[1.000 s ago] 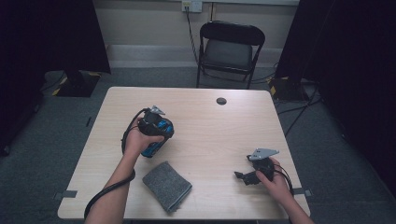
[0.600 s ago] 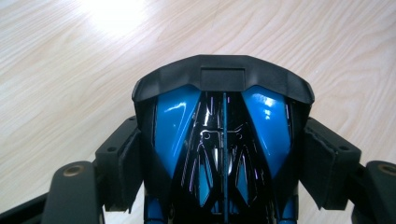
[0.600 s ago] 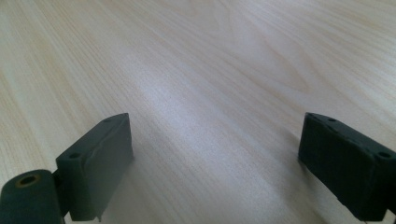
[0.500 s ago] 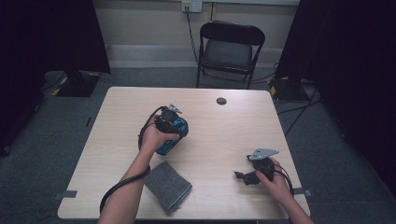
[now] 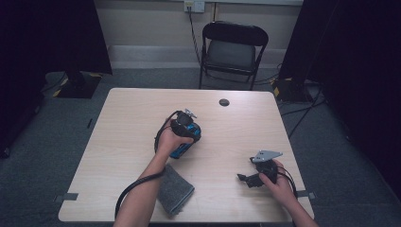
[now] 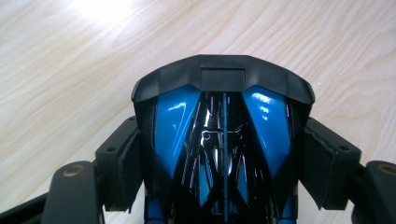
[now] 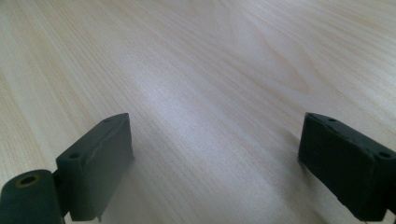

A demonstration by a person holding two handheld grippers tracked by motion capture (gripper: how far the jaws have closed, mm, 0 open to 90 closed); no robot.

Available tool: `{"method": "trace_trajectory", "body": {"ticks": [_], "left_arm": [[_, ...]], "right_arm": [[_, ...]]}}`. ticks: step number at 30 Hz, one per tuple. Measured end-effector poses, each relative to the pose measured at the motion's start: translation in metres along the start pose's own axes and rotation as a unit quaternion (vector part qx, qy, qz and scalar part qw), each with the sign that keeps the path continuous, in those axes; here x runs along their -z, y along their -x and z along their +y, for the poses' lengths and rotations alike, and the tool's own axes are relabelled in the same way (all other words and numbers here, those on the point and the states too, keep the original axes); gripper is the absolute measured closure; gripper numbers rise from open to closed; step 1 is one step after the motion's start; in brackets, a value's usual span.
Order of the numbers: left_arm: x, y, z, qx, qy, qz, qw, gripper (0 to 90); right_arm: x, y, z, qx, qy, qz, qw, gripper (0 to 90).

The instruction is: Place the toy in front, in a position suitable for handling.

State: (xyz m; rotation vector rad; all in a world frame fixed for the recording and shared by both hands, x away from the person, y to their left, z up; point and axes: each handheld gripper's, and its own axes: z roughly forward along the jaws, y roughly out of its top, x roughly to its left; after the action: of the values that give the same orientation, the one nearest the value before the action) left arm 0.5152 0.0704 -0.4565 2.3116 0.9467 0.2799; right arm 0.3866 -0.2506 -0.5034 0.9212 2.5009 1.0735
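Cloth (image 5: 174,190): grey, folded, flat on the table (image 5: 118,127) near its front edge, just beside the left forearm. Soft and limp by its look; untouched.

Left gripper (image 5: 185,138): mid-table, held above the wood. Its jaws clamp a blue-and-black toy car (image 6: 223,140), one pad on each flank, the black end of the car pointing away from the camera. In the left gripper view the pads (image 6: 122,168) press on the body sides, with nothing else between them.

Toy car, handling: hard glossy shell, probably moulded plastic, so likely light and stiff. The shiny, curved flanks look slippery; the body narrows toward the far end, so a grip there could slide off. Best hold, as judged: across the widest part of the body, pads square on both sides, as now. Thin trim may crack under a hard squeeze.

Plug (image 5: 223,102): small dark disc, far side of the table, well apart from both grippers.

Right gripper (image 5: 248,179): near the front right corner, low over bare wood. Jaws wide apart, nothing between them.
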Motion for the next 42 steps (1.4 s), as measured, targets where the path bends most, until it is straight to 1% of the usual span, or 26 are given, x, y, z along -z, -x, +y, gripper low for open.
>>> {"method": "trace_trajectory", "body": {"ticks": [2,4,7,10,12,15,16,18,19,20,22,25,26,28,32,37,42], "left_arm": [[-0.005,0.003,0.001,-0.003,-0.005,-0.005,1.0000,25.4],[-0.012,0.007,0.002,-0.007,-0.008,-0.004,0.9999,25.4],[-0.016,0.009,0.003,-0.012,-0.012,-0.003,0.9999,25.4],[-0.019,0.010,0.004,-0.009,-0.012,-0.001,0.9999,25.4],[-0.023,0.012,0.005,-0.016,-0.019,0.001,0.9997,25.3],[-0.026,0.013,0.004,-0.016,-0.019,0.004,0.9997,25.3],[-0.028,0.013,0.003,-0.010,-0.018,0.001,0.9998,25.3],[-0.029,0.012,0.002,-0.007,-0.019,0.000,0.9998,25.2],[-0.030,0.011,0.002,-0.007,-0.017,0.002,0.9998,25.2],[-0.030,0.012,0.002,-0.002,-0.015,-0.001,0.9999,25.2],[-0.031,0.012,0.002,0.000,-0.012,0.000,0.9999,25.2],[-0.033,0.012,0.003,-0.004,-0.013,0.005,0.9999,25.1],[-0.033,0.013,0.003,-0.001,-0.015,0.005,0.9999,25.1],[-0.036,0.013,0.002,-0.004,-0.016,0.009,0.9998,25.1],[-0.038,0.014,0.000,0.003,-0.012,0.015,0.9998,25.0],[-0.038,0.013,-0.001,0.003,-0.009,0.015,0.9998,24.9],[-0.038,0.013,-0.001,0.008,-0.008,0.014,0.9998,24.6]], "right_arm": [[0.000,0.000,0.000,0.001,0.000,0.001,1.0000,9.2],[0.000,0.000,0.000,0.001,0.000,0.001,1.0000,9.2],[0.000,0.000,0.000,0.001,0.000,0.001,1.0000,9.3],[0.000,0.000,0.000,0.001,0.000,0.001,1.0000,9.2],[0.000,0.000,0.000,0.002,0.000,0.002,1.0000,9.2],[0.000,0.000,0.000,0.002,0.000,0.002,1.0000,9.2],[0.000,0.000,0.000,0.002,0.000,0.002,1.0000,9.3],[0.000,0.000,0.000,0.002,0.000,0.002,1.0000,9.2],[0.000,0.000,0.000,0.002,0.000,0.002,1.0000,9.2],[0.000,0.000,0.000,0.002,0.000,0.002,1.0000,9.2],[0.000,0.000,0.000,0.002,0.000,0.002,1.0000,9.2],[0.000,0.000,0.000,0.002,0.000,0.002,1.0000,9.2],[0.000,0.000,0.000,0.002,0.000,0.002,1.0000,9.2],[0.000,0.000,0.000,0.002,0.000,0.002,1.0000,9.2],[0.000,0.000,0.000,0.002,0.000,0.002,1.0000,9.2],[0.000,0.000,0.000,0.002,0.000,0.002,1.0000,9.2],[0.000,0.000,0.000,0.002,0.000,0.002,1.0000,9.2]]}}
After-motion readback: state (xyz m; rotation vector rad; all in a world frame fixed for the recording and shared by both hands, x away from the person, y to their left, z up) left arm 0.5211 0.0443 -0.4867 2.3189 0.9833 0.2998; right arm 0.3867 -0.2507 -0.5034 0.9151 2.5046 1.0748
